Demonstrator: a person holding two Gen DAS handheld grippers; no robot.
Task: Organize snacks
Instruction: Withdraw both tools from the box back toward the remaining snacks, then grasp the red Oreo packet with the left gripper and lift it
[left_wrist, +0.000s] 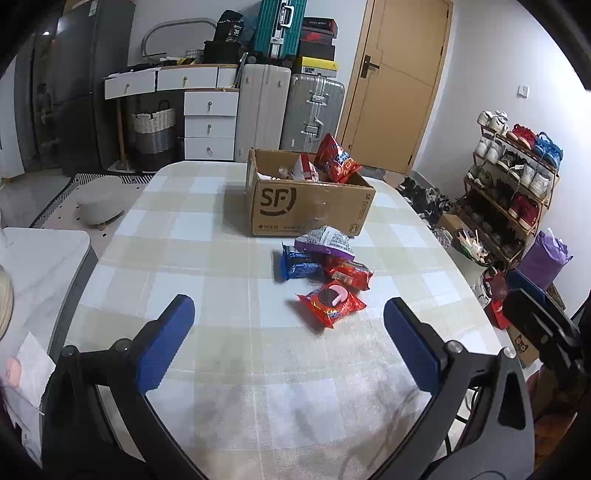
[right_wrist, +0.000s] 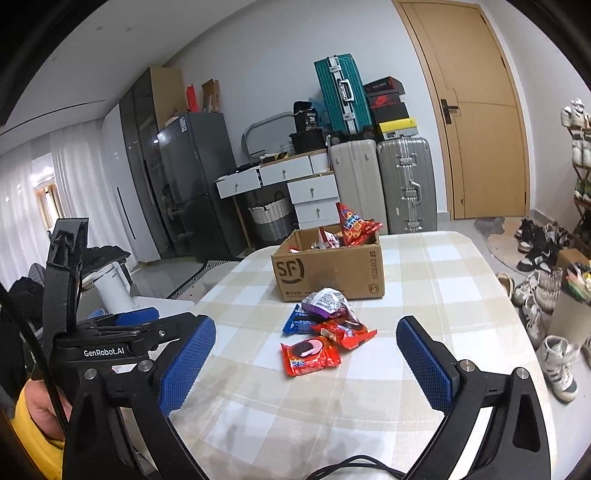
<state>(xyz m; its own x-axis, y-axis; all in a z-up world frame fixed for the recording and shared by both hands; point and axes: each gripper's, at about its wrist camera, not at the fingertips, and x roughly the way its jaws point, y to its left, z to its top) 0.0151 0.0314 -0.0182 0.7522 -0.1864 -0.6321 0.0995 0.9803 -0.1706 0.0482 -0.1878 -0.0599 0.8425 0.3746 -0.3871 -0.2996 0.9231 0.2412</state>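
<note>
Snacks sit in a small heap on the checked tablecloth (left_wrist: 229, 354), just in front of the cardboard box (left_wrist: 306, 206) with the SF mark. From my left gripper (left_wrist: 289, 332) I see its two blue pads spread wide with nothing between them, only bare cloth below. Nearest to me lies a red cookie pack (left_wrist: 331, 301) on its own, close to the heap yet not under it. Behind it a second red pack (left_wrist: 349, 273) touches a blue pack (left_wrist: 297, 263), and a purple-and-silver bag (left_wrist: 325, 242) lies on top of both, close to the box's front wall.

Inside the box I make out a red chip bag (left_wrist: 338, 158) standing up against the far right corner, with a few smaller wrappers beside it that I cannot tell apart.

My right gripper (right_wrist: 306, 352) is just as wide apart and empty. Through its camera the nearest red pack lies between the pads in the view, farther out on the table and untouched. At that view's left edge I see the other gripper's black frame, held by a hand (right_wrist: 40, 410) with a yellow cuff.
</note>
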